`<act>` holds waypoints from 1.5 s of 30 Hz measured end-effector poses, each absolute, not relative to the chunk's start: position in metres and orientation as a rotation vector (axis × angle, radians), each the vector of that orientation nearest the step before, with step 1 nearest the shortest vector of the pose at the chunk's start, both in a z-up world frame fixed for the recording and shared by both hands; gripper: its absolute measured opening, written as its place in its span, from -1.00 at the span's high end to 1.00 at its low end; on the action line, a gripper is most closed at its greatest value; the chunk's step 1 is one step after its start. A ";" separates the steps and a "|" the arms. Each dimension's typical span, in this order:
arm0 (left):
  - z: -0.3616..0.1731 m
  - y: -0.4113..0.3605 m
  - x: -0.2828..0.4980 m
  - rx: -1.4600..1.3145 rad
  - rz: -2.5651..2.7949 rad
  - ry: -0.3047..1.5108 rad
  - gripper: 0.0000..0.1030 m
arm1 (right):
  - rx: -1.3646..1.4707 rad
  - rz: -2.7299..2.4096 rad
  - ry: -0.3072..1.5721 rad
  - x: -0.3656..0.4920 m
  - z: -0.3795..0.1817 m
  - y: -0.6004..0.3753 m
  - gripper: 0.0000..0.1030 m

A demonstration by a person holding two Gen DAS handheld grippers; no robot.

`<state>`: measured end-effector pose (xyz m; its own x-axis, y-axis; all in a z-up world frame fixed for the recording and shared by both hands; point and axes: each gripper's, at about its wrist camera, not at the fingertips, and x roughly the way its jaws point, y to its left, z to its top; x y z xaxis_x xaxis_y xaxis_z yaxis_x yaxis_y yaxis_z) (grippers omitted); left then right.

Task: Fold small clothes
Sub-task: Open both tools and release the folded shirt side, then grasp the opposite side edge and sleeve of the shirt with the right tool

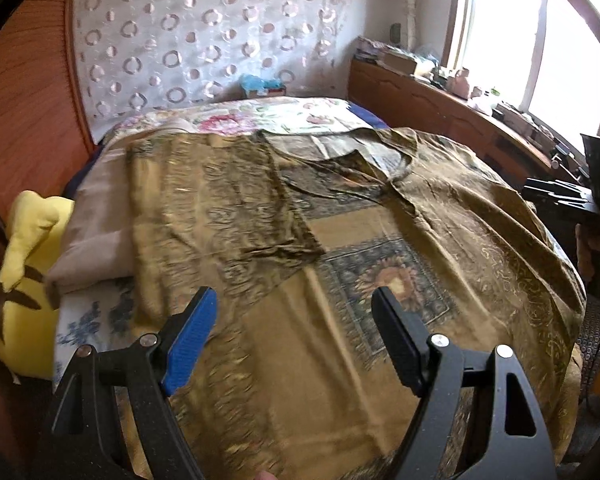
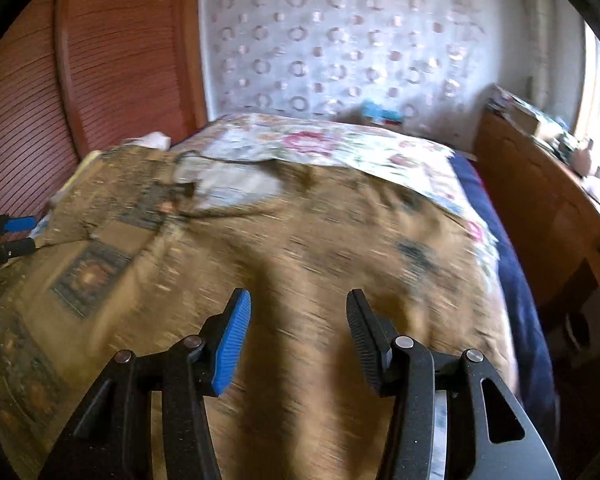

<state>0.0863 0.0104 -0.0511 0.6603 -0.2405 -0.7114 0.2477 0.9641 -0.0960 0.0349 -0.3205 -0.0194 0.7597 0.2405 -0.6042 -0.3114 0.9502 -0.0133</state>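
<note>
A thin olive-gold patterned garment (image 1: 236,208) lies spread flat on the bed, on a gold patterned cover (image 1: 328,380); its neckline shows at the far middle, and its left part is folded over toward the middle. My left gripper (image 1: 294,300) is open and empty above the near part of the cloth. The right gripper (image 1: 568,196) shows at the right edge of the left wrist view. In the right wrist view my right gripper (image 2: 298,300) is open and empty above the blurred gold cloth (image 2: 300,240). The left gripper (image 2: 16,236) shows at that view's left edge.
A yellow plush toy (image 1: 24,264) lies at the bed's left edge beside a beige folded blanket (image 1: 96,232). A floral sheet (image 1: 260,114) covers the far end. A wooden headboard (image 1: 20,120) stands at the left, a cluttered wooden shelf (image 1: 460,96) under the window at the right.
</note>
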 end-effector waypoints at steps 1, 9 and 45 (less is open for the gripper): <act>-0.052 0.007 0.090 0.010 -0.284 0.810 -0.55 | -0.108 0.284 0.646 0.033 -0.016 -0.327 0.00; -0.062 -0.013 0.111 0.045 -0.312 0.870 -0.55 | -0.044 0.153 0.701 0.014 -0.021 -0.384 0.00; -0.086 -0.058 0.143 0.183 -0.347 0.936 -0.99 | -0.084 0.141 0.741 0.045 -0.006 -0.407 0.88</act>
